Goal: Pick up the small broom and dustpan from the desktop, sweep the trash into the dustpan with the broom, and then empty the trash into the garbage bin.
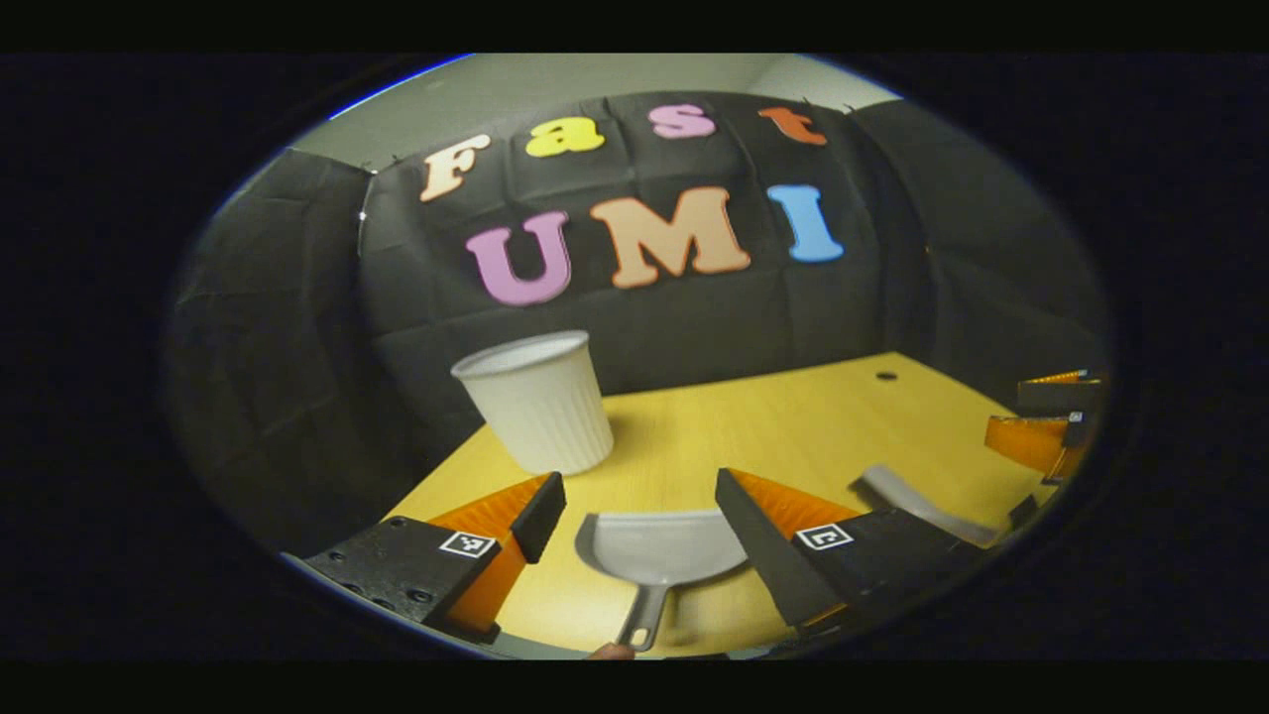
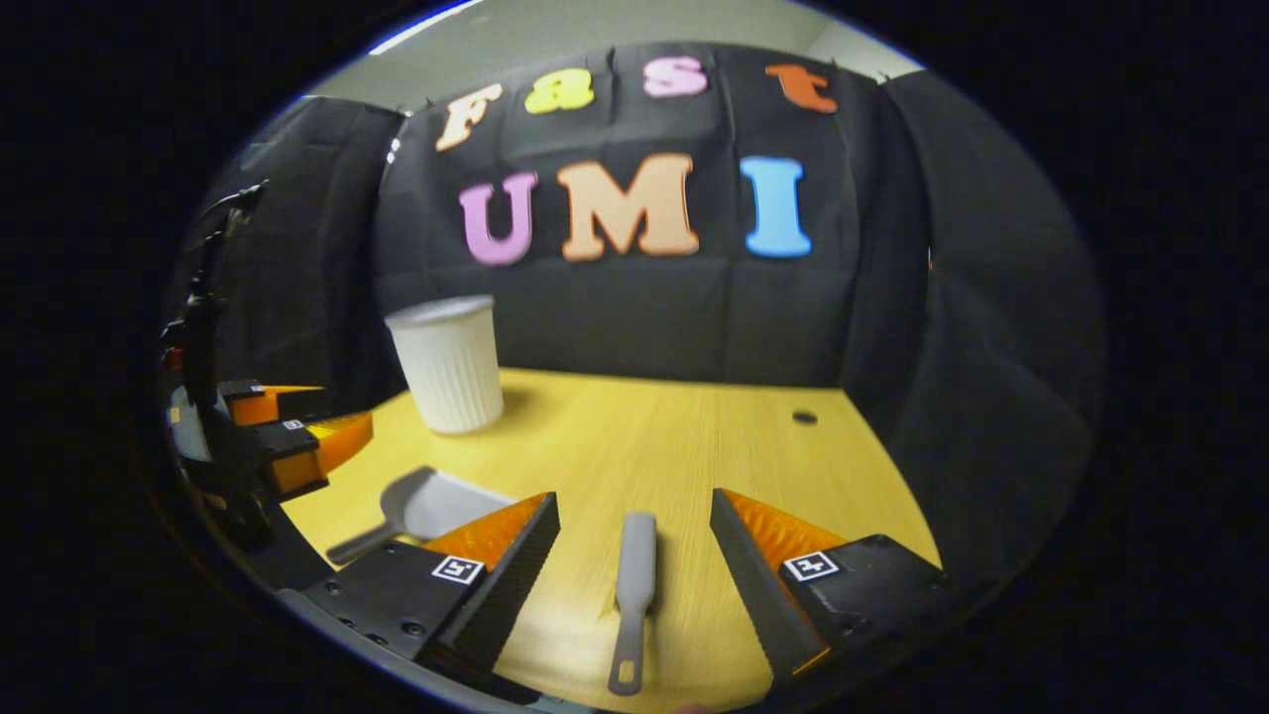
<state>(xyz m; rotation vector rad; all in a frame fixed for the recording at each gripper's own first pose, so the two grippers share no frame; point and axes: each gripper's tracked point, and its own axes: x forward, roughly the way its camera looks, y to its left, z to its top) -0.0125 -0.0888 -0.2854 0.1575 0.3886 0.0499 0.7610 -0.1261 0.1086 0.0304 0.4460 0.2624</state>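
In the left gripper view, the left gripper (image 1: 639,501) hangs over the yellow desktop (image 1: 783,426) with its 2 fingers spread wide and nothing between the pads. The grey dustpan (image 1: 659,550) lies flat on the desktop in the gap between those fingers, its scoop toward the white garbage bin (image 1: 538,402) and its handle pointing back at the camera. The bin stands upright beyond the dustpan, up and to the left of it, near the desktop's far edge by the black cloth wall. To the right of the dustpan, partly behind the left gripper's right finger, lies the grey broom (image 1: 917,504). Farther right than the broom, at the view's edge, the right gripper (image 1: 1053,428) shows as orange and black parts; I cannot tell its state from here.

In the right gripper view, the right gripper (image 2: 634,516) is also spread wide, holding nothing. The broom (image 2: 633,585) lies on the desktop (image 2: 694,446) between its fingers, lengthwise, touching neither. The dustpan (image 2: 426,506) rests to the left of the broom, partly behind the gripper's left finger. The garbage bin (image 2: 448,364) stands upright beyond the dustpan. The left gripper (image 2: 297,436) hovers just left of the dustpan.
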